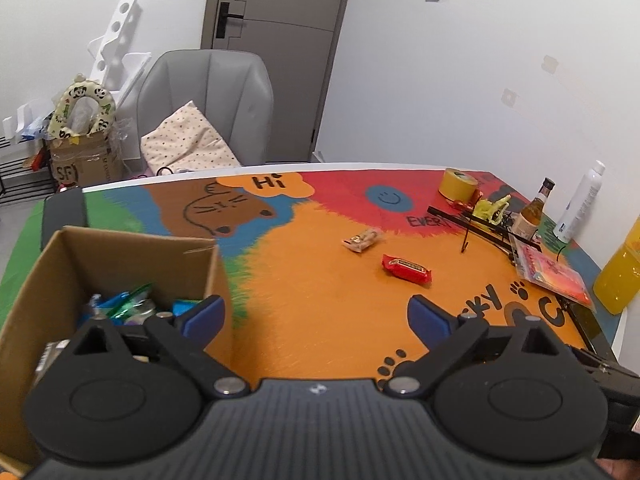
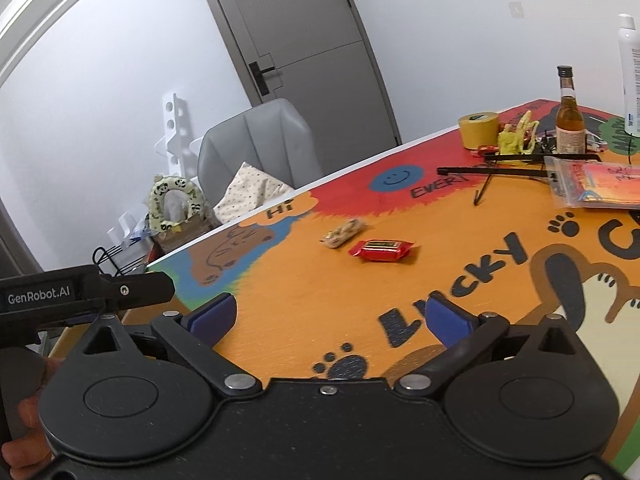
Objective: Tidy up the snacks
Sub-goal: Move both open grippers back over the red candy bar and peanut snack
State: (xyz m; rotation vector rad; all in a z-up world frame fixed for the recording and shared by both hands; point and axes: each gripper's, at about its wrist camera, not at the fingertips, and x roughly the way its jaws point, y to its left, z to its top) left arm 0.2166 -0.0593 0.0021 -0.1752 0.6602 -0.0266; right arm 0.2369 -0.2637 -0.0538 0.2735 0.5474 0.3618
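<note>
Left gripper point(image 1: 316, 316) nearest, jaws spread wide, nothing between the blue pads point(image 1: 204, 318); it hangs over the near edge of the painted table point(image 1: 304, 320). Right gripper point(image 2: 330, 318) likewise gaping and empty, above the "Lucky" lettering. Fingers of a hand point(image 2: 24, 412) show at the lower left of the right view.

Cardboard box point(image 1: 116, 256) on the near left of the table, open, with green and blue wrappers point(image 1: 128, 304) inside.

Mid-table, on the orange patch: red snack pack point(image 1: 407, 269) lying flat; just beyond it to the left, apart, a pale clear-wrapped snack point(image 1: 362, 239).

Far right: yellow tape roll point(image 1: 457, 185), amber bottle point(image 1: 532, 212), white spray can point(image 1: 580, 204), clear pouch with pink contents point(image 1: 550, 276).

Beyond the table: grey chair point(image 1: 212, 96), door point(image 1: 280, 40).
</note>
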